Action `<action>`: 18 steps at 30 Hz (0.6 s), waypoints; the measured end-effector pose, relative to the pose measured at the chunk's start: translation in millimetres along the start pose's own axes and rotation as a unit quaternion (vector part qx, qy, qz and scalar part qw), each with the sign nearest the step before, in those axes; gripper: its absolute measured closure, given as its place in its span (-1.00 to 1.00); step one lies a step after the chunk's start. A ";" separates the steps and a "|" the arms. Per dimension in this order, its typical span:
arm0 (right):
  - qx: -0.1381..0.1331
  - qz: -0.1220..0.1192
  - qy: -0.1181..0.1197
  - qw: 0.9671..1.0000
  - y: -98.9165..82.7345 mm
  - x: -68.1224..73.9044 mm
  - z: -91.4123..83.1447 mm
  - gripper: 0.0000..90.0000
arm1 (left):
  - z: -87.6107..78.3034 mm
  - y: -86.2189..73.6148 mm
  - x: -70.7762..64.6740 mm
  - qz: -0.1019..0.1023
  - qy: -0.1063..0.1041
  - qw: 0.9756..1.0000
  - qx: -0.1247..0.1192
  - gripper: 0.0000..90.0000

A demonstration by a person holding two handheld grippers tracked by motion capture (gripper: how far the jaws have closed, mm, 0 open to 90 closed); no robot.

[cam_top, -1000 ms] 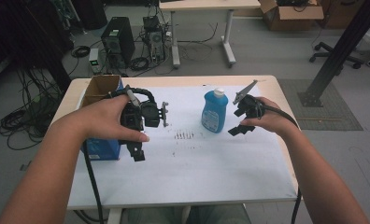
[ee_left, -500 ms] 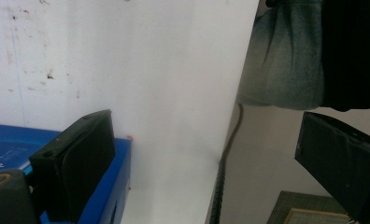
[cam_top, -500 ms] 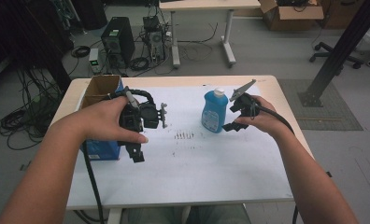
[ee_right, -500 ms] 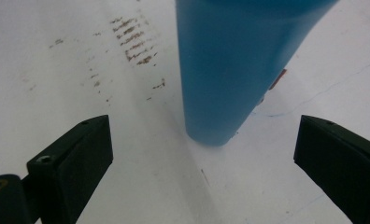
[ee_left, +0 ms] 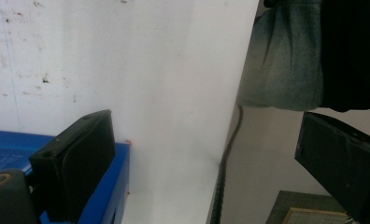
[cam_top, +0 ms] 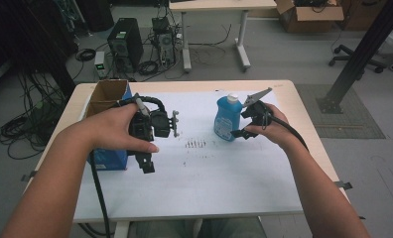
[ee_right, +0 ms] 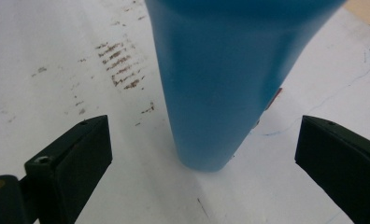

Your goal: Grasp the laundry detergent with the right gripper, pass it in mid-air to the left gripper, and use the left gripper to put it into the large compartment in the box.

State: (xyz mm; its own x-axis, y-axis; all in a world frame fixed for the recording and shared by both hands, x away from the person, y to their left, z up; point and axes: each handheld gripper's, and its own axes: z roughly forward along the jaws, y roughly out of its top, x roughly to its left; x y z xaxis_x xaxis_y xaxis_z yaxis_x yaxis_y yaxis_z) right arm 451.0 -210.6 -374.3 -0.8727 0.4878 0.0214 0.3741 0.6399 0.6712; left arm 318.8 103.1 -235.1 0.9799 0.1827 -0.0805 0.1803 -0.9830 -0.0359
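Bottle [cam_top: 227,119] was standing upright on the table [cam_top: 284,89], not grabbed yet. Right hand-held gripper [cam_top: 238,132] was spread wide around it; left hand-held gripper [cam_top: 146,161] was held wide, idle, by the box [cam_top: 107,96].

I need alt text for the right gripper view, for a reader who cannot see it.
A blue bottle stands upright on white paper, centred between the right gripper and its two open black jaws, which do not touch it. Brown smudge marks lie on the paper to the bottle's left.
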 end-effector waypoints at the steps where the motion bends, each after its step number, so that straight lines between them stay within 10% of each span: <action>1: 0.000 0.000 0.000 1.000 0.0 0.0 0.0 -0.91 | 0.0 0.0 0.0 0.000 0.000 1.000 0.000 -0.88; 18: -0.076 0.029 -0.032 0.996 -6.8 7.8 16.8 -0.94 | 1.9 1.8 -0.8 0.002 -0.002 1.000 0.001 -0.88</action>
State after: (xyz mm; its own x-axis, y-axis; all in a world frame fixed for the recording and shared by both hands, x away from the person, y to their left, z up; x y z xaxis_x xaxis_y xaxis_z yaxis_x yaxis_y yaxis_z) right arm 447.0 -201.2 -391.2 -0.8267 0.5623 0.0193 0.3675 0.5137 0.7753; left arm 318.2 101.2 -236.9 0.9802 0.1795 -0.0837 0.1770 -0.9835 -0.0370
